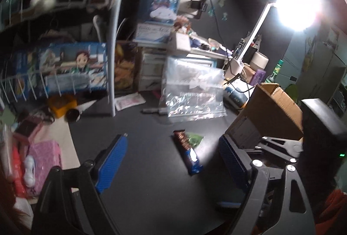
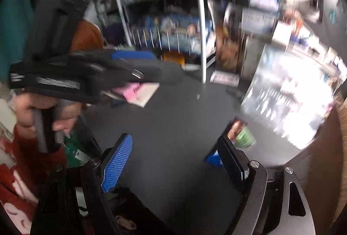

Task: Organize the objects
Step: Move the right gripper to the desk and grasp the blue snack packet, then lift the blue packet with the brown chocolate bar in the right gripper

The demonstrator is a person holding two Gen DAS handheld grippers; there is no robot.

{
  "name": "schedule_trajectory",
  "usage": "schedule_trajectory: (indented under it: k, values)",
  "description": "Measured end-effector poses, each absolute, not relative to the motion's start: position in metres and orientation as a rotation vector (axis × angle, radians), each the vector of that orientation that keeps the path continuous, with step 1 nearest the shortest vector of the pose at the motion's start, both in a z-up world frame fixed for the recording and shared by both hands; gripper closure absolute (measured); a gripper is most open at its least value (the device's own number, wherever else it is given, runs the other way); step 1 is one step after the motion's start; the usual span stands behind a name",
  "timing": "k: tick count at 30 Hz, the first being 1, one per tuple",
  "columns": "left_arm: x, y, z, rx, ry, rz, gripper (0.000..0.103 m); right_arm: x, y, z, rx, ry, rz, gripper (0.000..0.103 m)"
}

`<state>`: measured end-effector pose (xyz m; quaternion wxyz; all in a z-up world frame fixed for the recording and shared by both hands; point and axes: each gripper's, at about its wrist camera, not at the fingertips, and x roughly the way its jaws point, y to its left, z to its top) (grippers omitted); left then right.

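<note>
Both the left gripper (image 1: 171, 152) and right gripper (image 2: 175, 152) are spread wide, empty. That snack bar (image 1: 188, 153) looks light, crinkly (probably slippery), so pinch mid-length across its width.

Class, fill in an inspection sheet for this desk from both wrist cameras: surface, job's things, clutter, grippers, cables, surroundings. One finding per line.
Surface: dark desk top, bare in the middle.
Job's things: a long snack packet lies flat beside a small green packet; an open cardboard box stands to their right.
Clutter: clear plastic bag, pink packets at the left edge, yellow object.
Grippers: left gripper open, holding nothing; right gripper open, holding nothing, view blurred.
Cables: a black cable hangs down the back wall.
Surroundings: white wire rack, stacked printed boxes, lit desk lamp.
</note>
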<state>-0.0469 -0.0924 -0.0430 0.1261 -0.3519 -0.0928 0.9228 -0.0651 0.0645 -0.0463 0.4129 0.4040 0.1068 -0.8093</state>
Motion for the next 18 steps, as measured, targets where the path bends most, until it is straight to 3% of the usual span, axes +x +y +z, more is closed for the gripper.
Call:
schedule_trajectory:
  k: [5, 8, 18]
  values:
    - [-0.044, -0.107, -0.067, -1.089, -0.293, 2.689, 0.019, -0.091, 0.062, -0.091, 1.131, 0.268, -2.148, 0.037]
    - [-0.046, -0.110, -0.078, -1.123, -0.305, 2.674, 0.019, -0.105, 0.062, -0.109, 1.169, 0.275, -2.203, 0.049]
    - [-0.059, -0.115, -0.094, -1.168, -0.339, 2.639, 0.019, -0.137, 0.061, -0.132, 1.204, 0.359, -2.249, 0.075]
